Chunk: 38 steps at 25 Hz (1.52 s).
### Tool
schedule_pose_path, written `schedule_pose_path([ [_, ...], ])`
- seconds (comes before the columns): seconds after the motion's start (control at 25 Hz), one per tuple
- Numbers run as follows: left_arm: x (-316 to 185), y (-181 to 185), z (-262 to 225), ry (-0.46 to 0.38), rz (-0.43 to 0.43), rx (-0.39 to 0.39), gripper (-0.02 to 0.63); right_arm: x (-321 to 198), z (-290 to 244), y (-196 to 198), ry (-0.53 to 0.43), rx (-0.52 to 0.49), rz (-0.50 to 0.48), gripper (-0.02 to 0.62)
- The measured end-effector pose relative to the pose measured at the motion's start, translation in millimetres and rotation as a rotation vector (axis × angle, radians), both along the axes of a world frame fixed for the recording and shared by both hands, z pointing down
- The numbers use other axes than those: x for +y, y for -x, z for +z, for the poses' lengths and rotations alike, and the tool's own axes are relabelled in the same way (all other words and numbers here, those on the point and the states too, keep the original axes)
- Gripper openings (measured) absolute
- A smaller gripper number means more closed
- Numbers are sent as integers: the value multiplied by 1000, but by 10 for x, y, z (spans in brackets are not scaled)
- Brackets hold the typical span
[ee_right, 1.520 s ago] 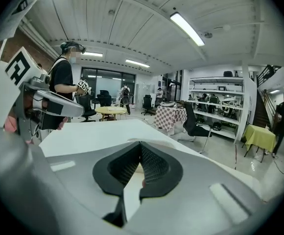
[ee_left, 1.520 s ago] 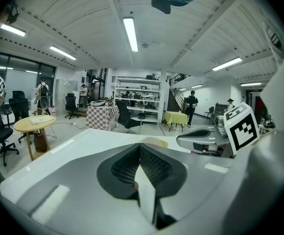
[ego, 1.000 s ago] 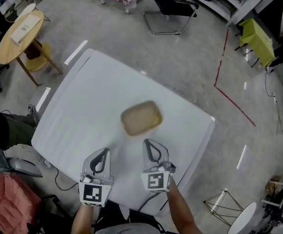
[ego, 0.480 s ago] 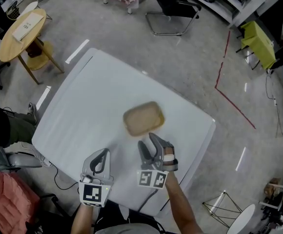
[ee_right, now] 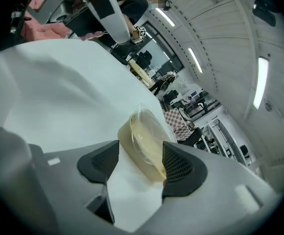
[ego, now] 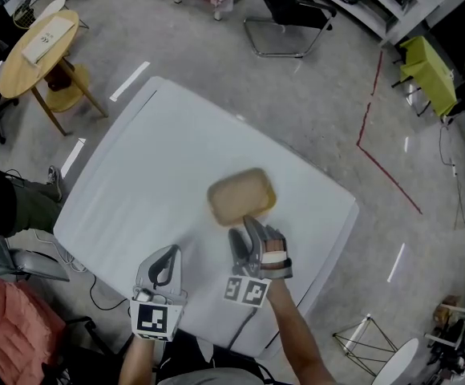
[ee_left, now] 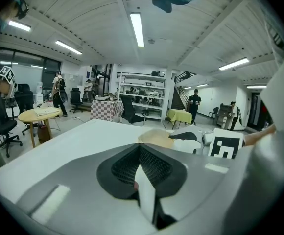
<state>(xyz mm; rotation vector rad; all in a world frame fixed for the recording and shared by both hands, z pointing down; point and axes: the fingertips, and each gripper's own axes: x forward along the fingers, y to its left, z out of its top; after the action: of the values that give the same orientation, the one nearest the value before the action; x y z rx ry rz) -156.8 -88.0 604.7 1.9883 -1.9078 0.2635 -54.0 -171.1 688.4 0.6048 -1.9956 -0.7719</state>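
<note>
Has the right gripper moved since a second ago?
Yes. The right gripper has slid forward across the table to the near edge of the tan container, rolling onto its side, jaws apart.

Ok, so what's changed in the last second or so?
The right hand-held gripper moved forward to the tan lidded container, rolled onto its side and opened its jaws, which were shut. The container's near end now sits between them, not gripped. The left hand-held gripper stayed put, shut, and the container kept its place on the white table.

container (ego: 241,196) mid-table (ego: 136,183), just ahead of right tongs (ego: 249,233); left tongs (ego: 163,265) nearer, leftward
</note>
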Motion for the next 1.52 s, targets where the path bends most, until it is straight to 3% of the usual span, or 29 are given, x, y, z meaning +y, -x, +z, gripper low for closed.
schedule_pose_path([
  [0.32, 6, 80, 29, 3, -23, 6, 12, -15, 19, 29, -51, 0, -3, 256],
  [0.6, 21, 118, 73, 13, -36, 13, 12, -88, -49, 31, -139, -22, 16, 122],
  [1.52, 96, 35, -109, -20, -32, 3, 12, -67, -300, -53, -235, -40, 37, 63],
])
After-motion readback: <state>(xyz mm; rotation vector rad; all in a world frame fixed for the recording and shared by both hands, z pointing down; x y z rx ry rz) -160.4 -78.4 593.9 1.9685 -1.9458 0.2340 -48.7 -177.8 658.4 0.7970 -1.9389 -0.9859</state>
